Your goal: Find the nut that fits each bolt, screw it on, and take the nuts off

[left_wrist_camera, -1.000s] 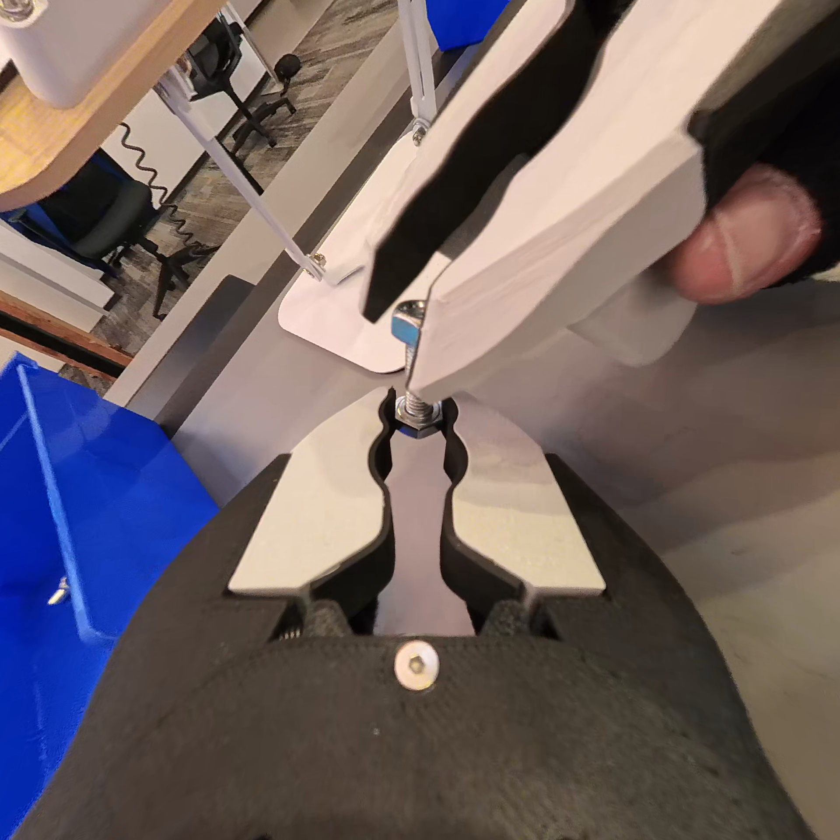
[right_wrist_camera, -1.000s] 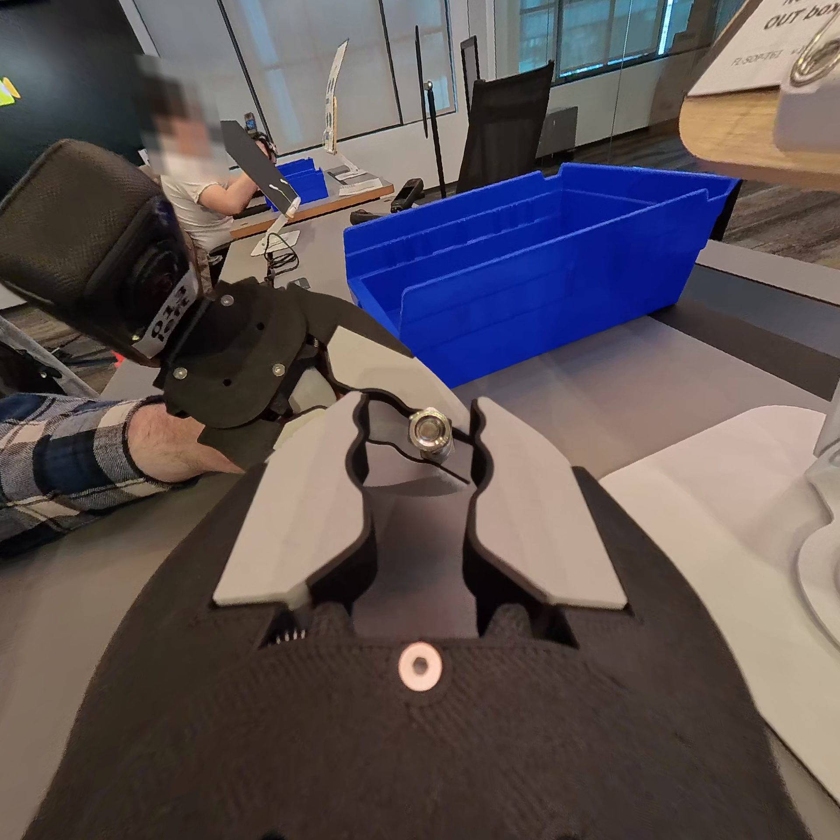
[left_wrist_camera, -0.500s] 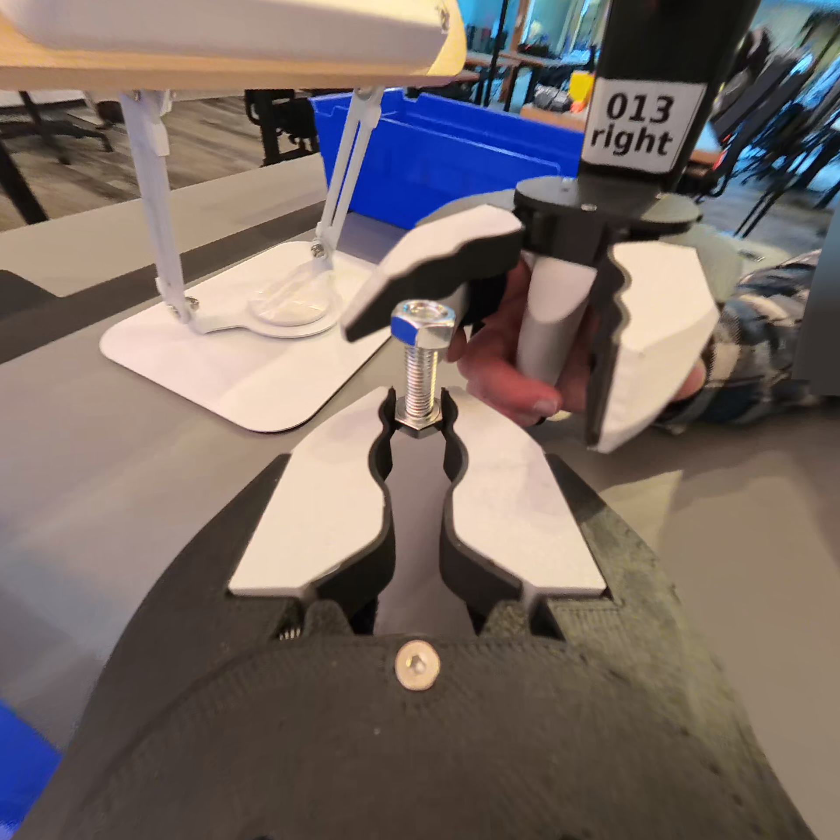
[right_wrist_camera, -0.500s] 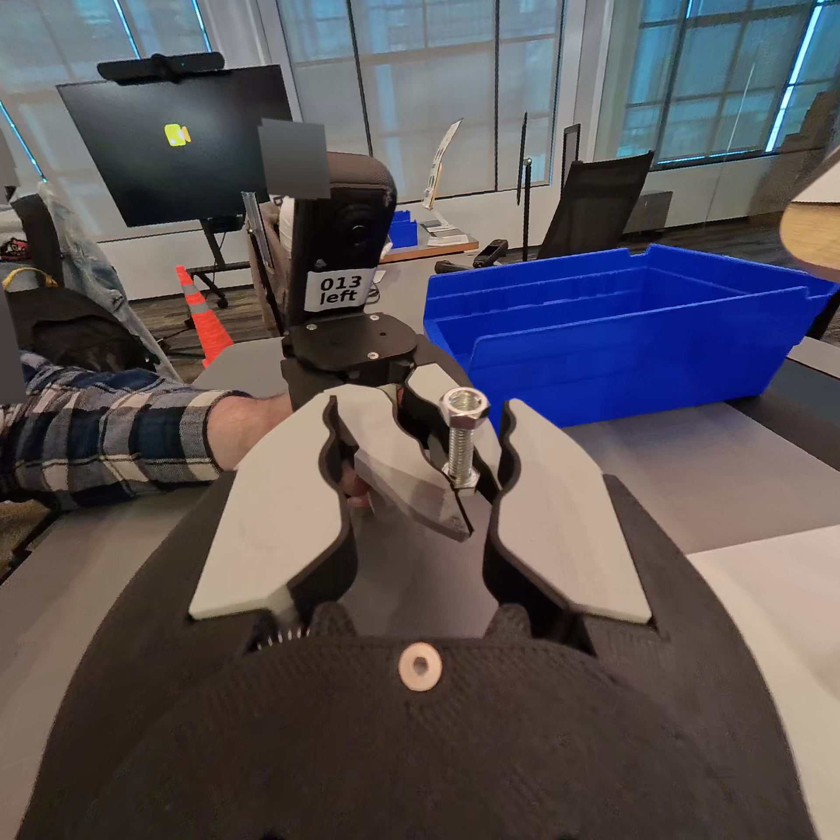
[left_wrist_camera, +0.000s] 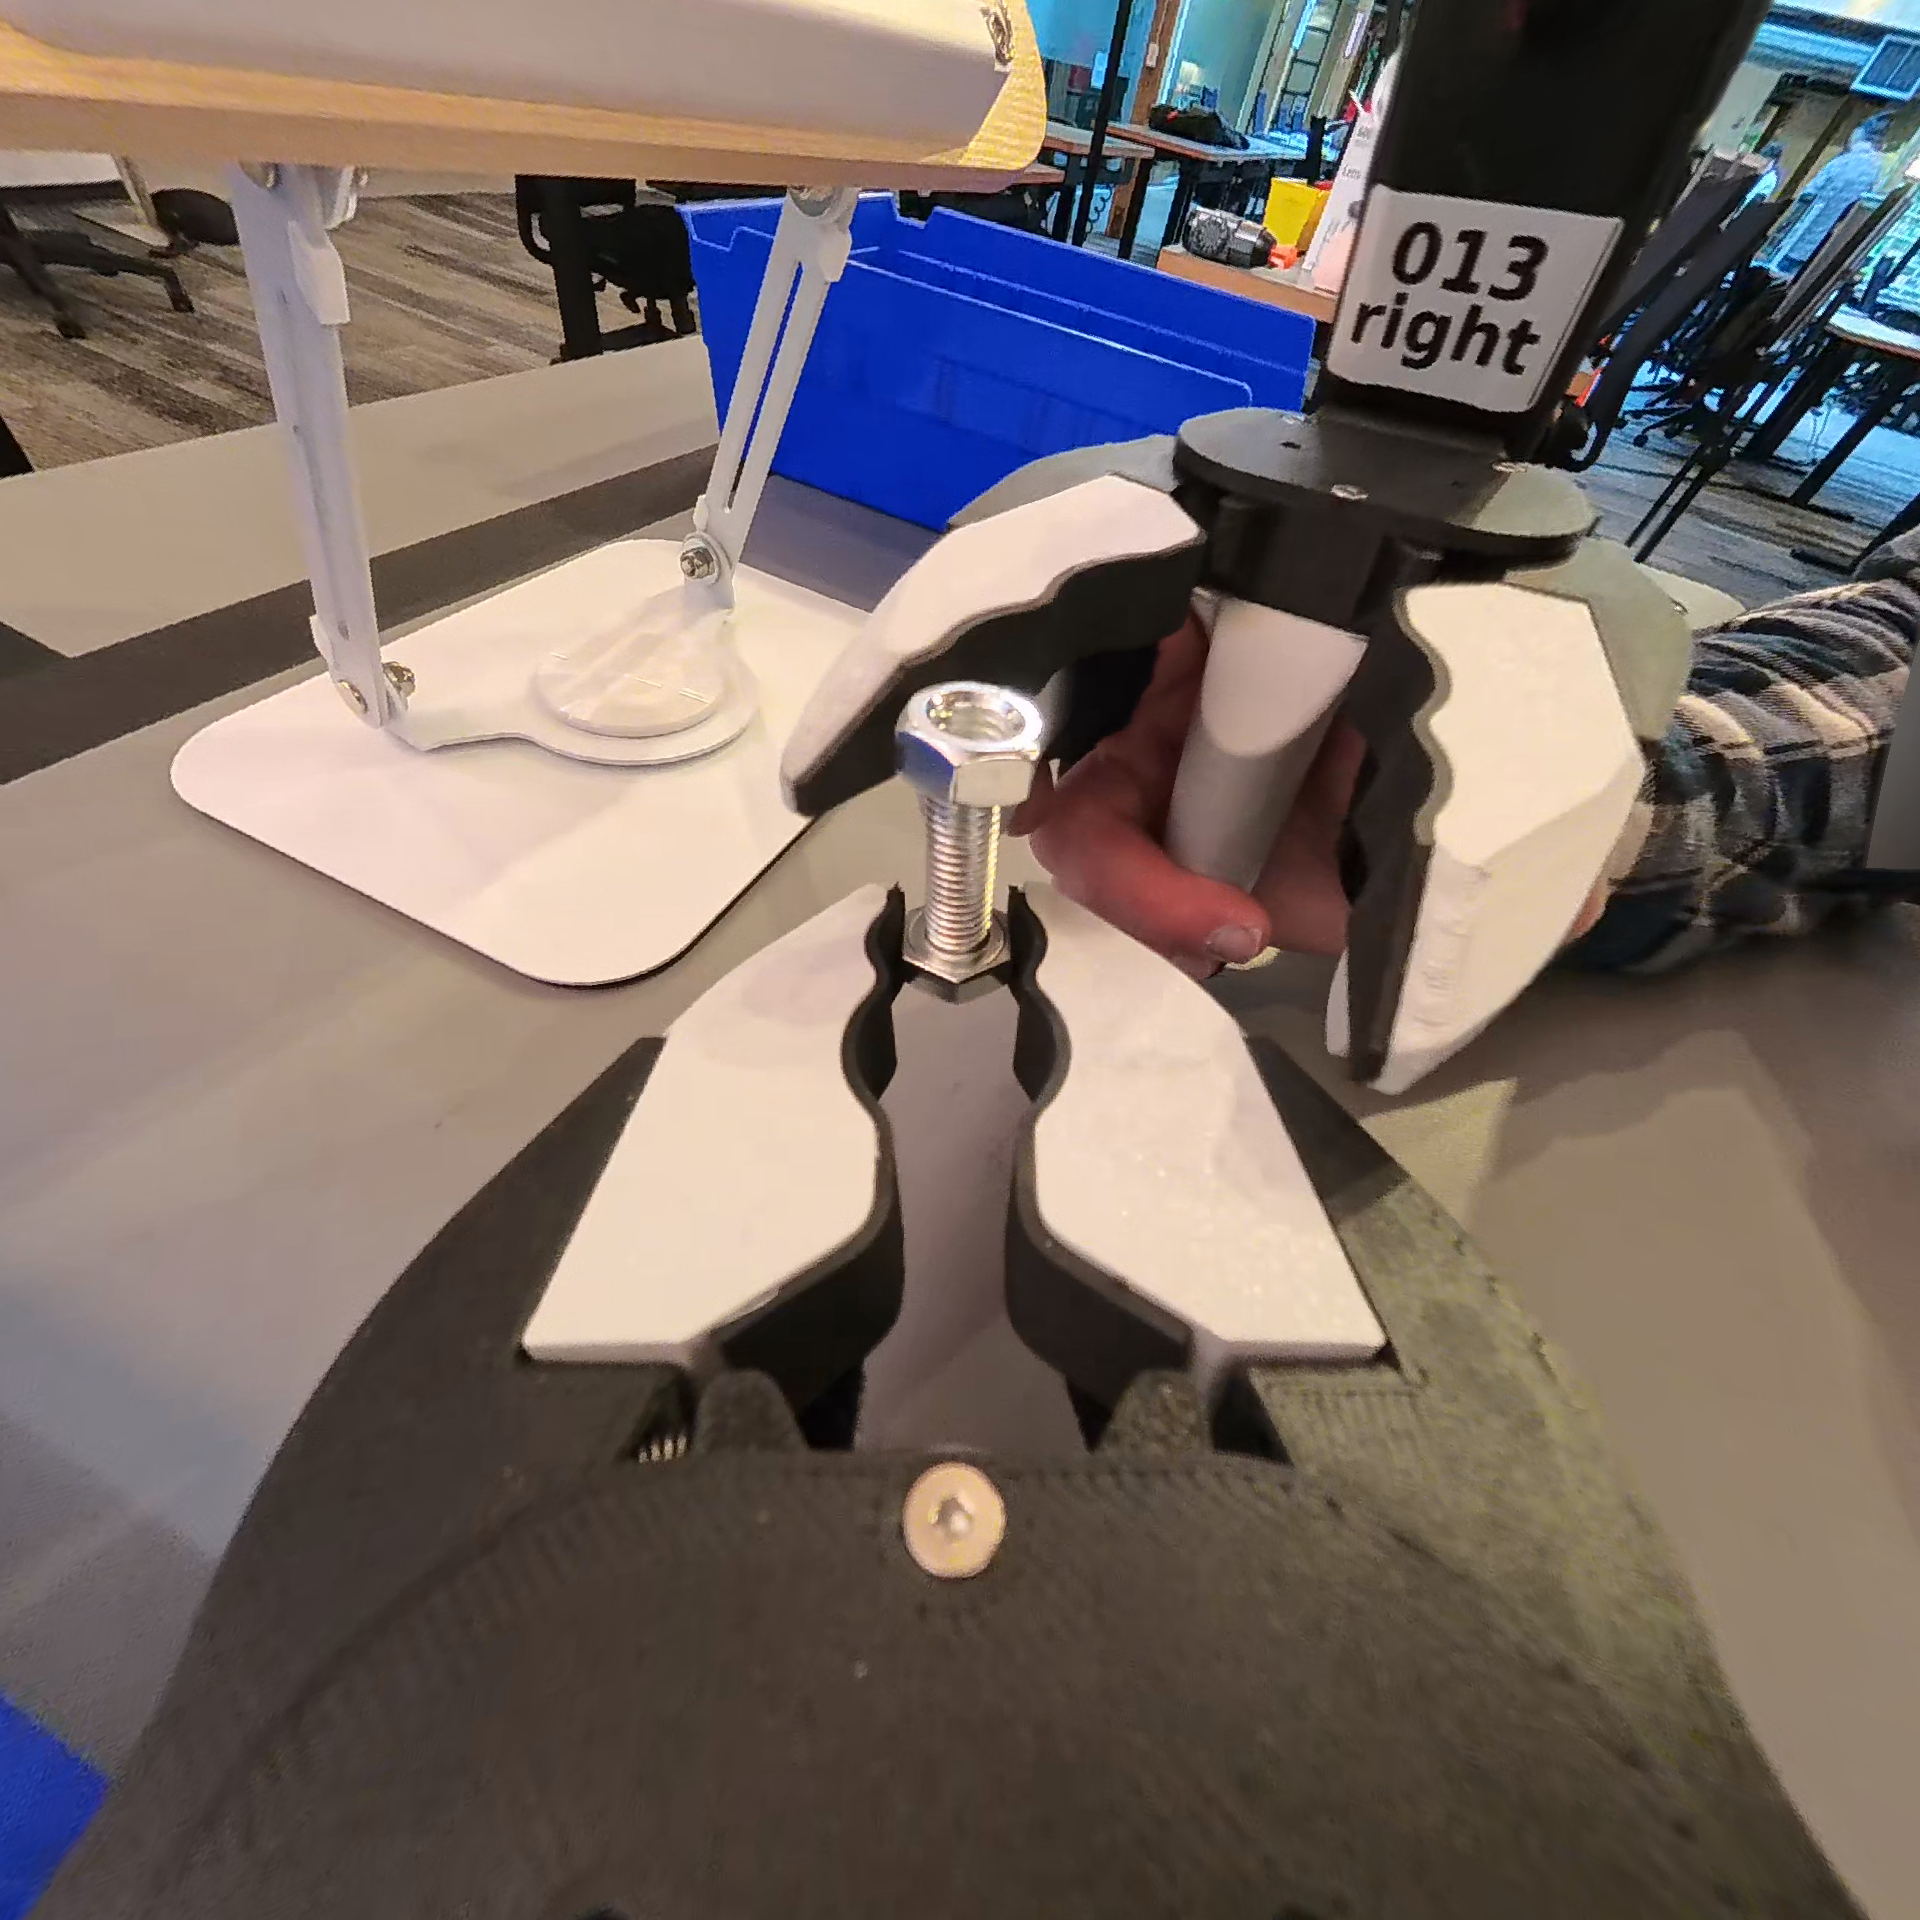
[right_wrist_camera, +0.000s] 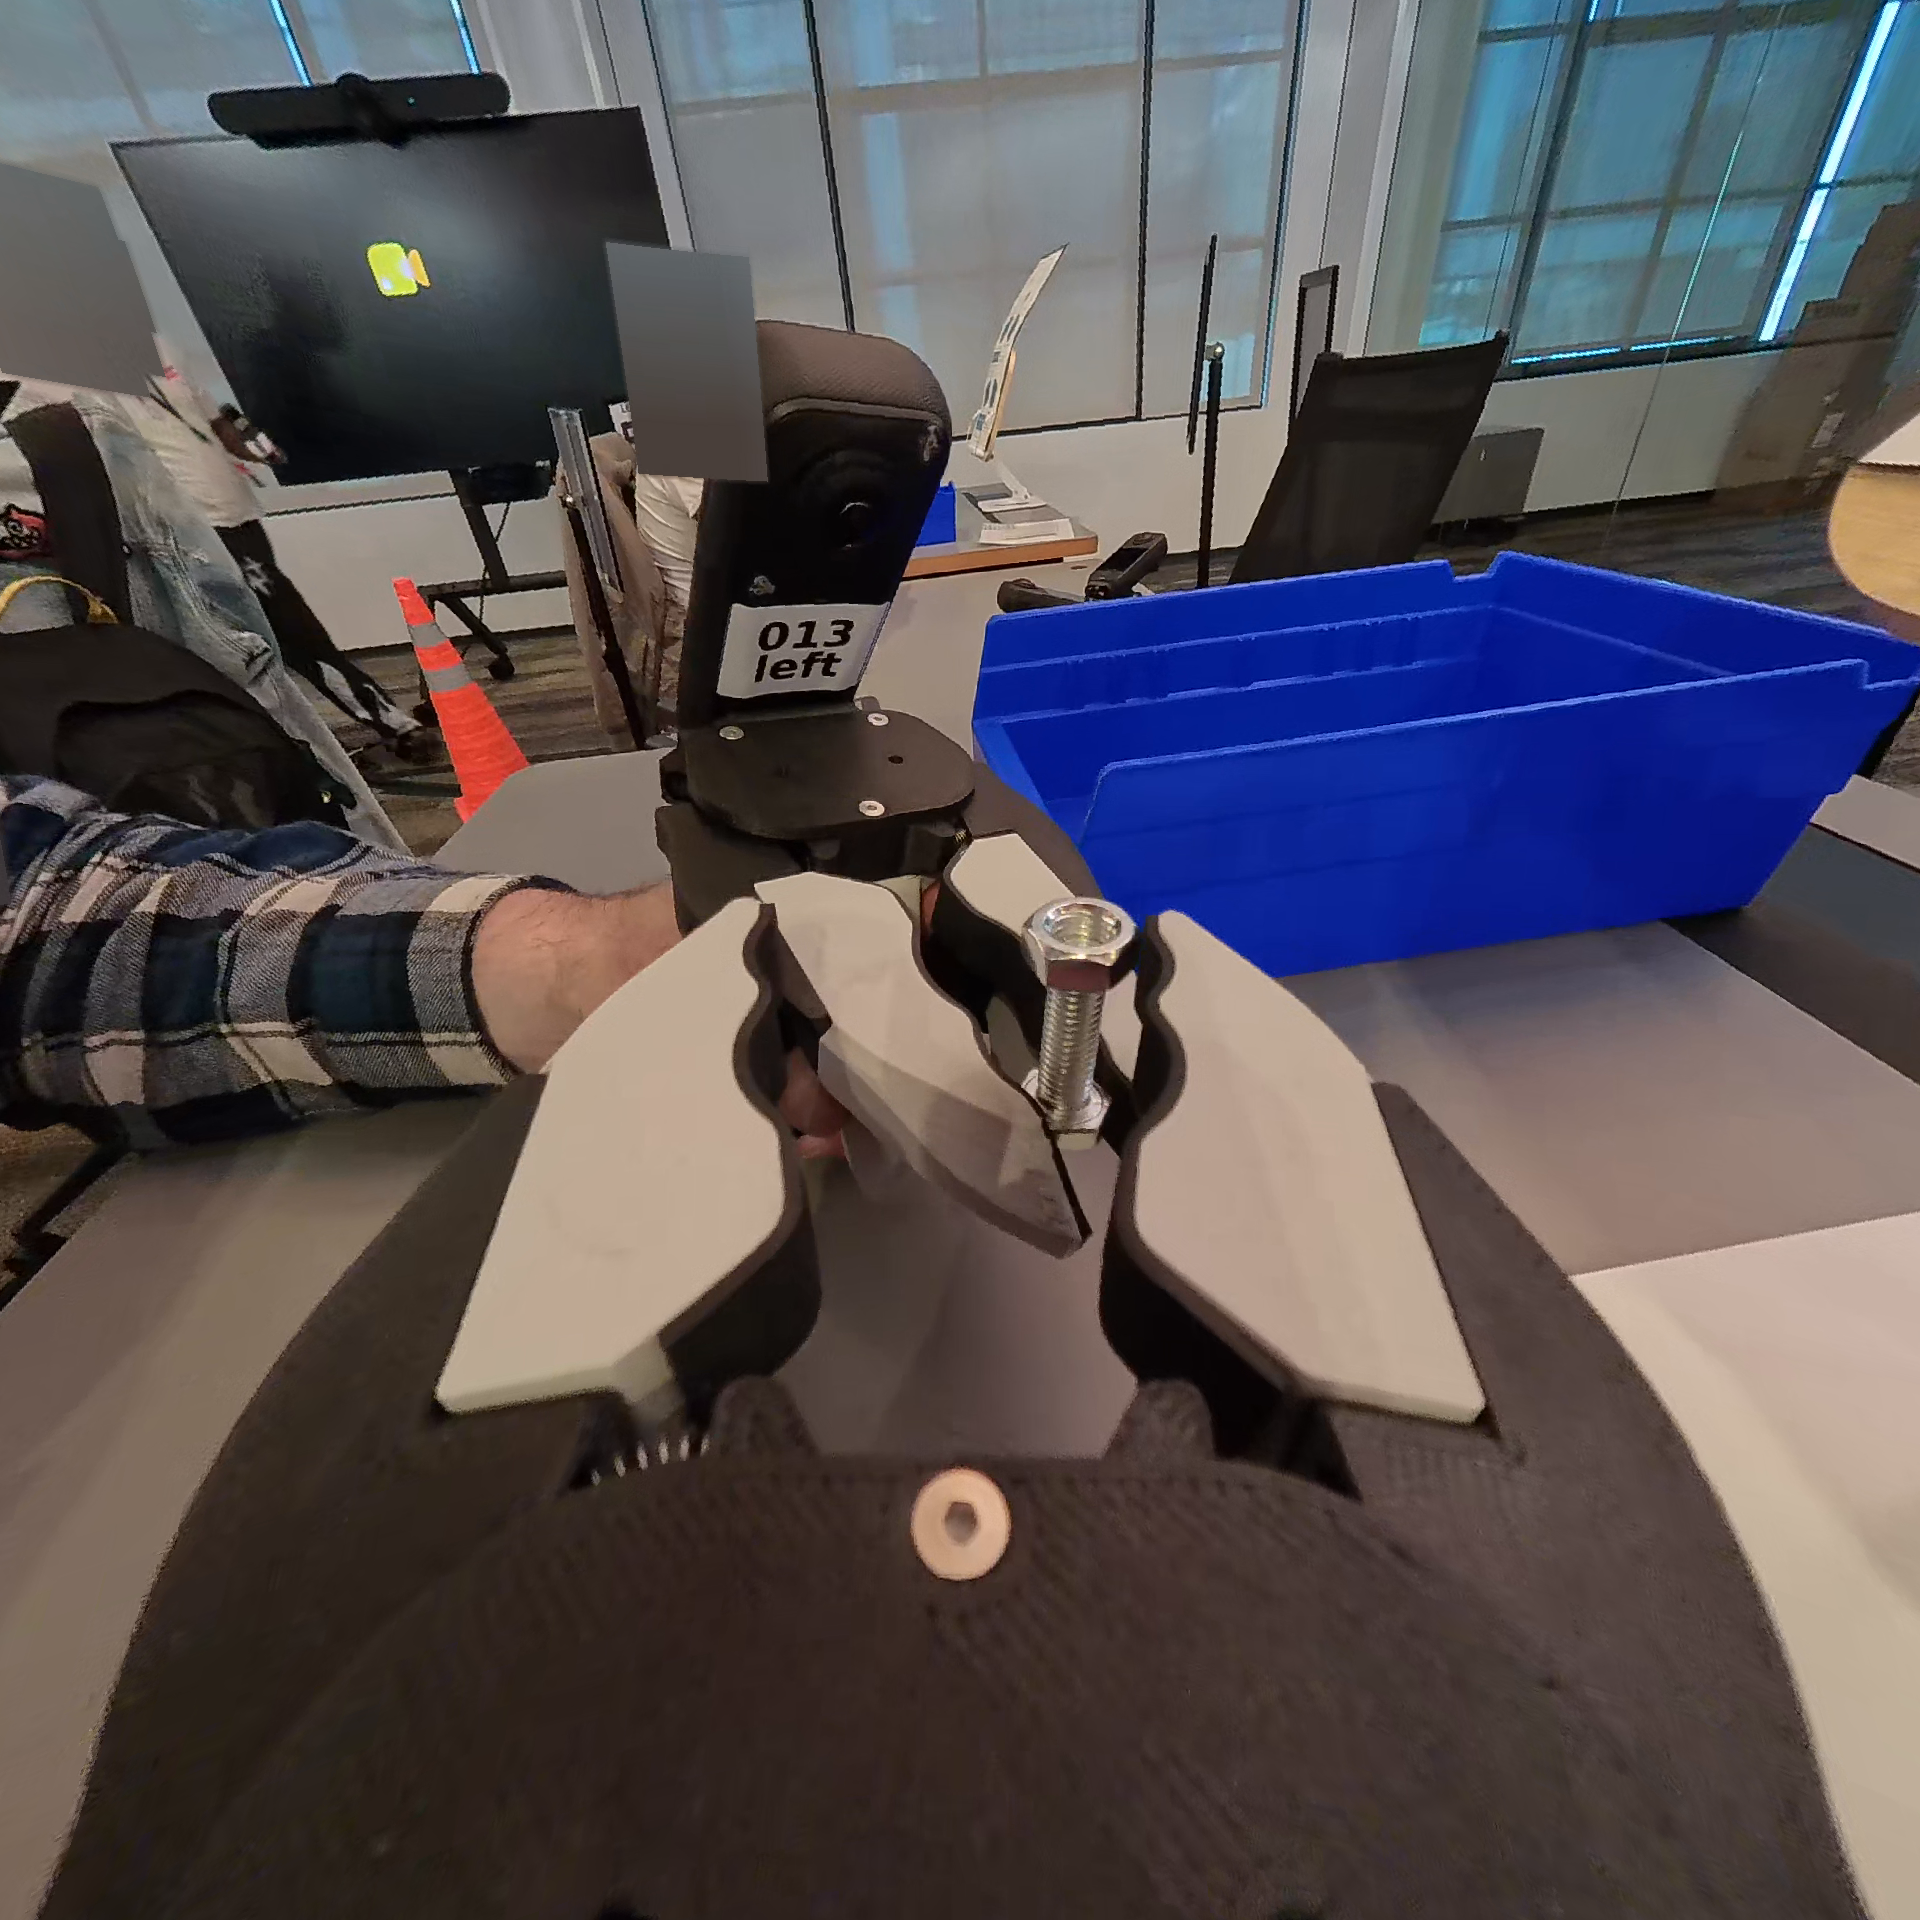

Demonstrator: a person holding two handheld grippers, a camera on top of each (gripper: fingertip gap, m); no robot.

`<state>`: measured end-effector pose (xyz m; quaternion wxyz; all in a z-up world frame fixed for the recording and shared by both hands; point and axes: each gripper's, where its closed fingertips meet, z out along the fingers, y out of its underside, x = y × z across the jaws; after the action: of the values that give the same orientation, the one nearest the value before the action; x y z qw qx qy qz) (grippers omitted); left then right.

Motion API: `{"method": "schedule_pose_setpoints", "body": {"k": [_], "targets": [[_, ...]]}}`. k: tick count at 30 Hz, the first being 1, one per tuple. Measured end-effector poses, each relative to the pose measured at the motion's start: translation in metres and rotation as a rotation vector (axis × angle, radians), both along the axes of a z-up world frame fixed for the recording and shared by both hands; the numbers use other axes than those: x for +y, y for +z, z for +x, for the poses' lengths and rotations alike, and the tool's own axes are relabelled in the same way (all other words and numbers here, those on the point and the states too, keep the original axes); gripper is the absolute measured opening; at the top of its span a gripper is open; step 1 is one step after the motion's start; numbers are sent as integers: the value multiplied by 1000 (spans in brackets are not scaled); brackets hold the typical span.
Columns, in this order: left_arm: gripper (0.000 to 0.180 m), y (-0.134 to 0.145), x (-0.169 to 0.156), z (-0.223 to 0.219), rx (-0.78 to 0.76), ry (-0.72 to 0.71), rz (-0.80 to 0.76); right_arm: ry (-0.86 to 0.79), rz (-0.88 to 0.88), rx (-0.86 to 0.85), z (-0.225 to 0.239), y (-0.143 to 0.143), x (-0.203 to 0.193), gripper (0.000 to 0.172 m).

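Note:
My left gripper [left_wrist_camera: 951, 920] is shut on the hex head of a silver bolt [left_wrist_camera: 951, 873], which stands upright from its tips. A silver nut [left_wrist_camera: 971, 750] sits on the top end of the bolt's thread. My right gripper [right_wrist_camera: 956, 925] is open, with its fingers on either side of the nut [right_wrist_camera: 1081, 940]. The nut is close to one finger and neither pad presses on it. In the left wrist view the right gripper [left_wrist_camera: 1091, 935] is behind and to the right of the bolt. The right wrist view shows the left gripper [right_wrist_camera: 1065, 1153] holding the bolt [right_wrist_camera: 1070, 1039].
A blue bin [right_wrist_camera: 1455, 769] stands on the grey table [right_wrist_camera: 1558, 1039] behind the grippers and also shows in the left wrist view [left_wrist_camera: 987, 353]. A white stand base [left_wrist_camera: 468, 810] with white struts carries a wooden board [left_wrist_camera: 520, 114] at left. An orange cone [right_wrist_camera: 457, 707] stands on the floor. Tip to tip, the grippers are about 6 cm apart.
My right gripper has opened wide and no longer closes around the nut. Both grippers have swung round, so the bolt now stands upright. My left gripper has kept its grip on the bolt head.

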<state>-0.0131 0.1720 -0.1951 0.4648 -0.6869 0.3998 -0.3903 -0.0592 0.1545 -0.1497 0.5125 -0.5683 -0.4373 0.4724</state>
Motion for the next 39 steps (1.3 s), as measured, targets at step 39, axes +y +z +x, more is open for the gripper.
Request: {"method": "schedule_pose_setpoints", "body": {"k": [39], "targets": [[18, -2, 2, -2, -3, 3, -30, -58, 11, 16, 9, 2, 8, 58]]}}
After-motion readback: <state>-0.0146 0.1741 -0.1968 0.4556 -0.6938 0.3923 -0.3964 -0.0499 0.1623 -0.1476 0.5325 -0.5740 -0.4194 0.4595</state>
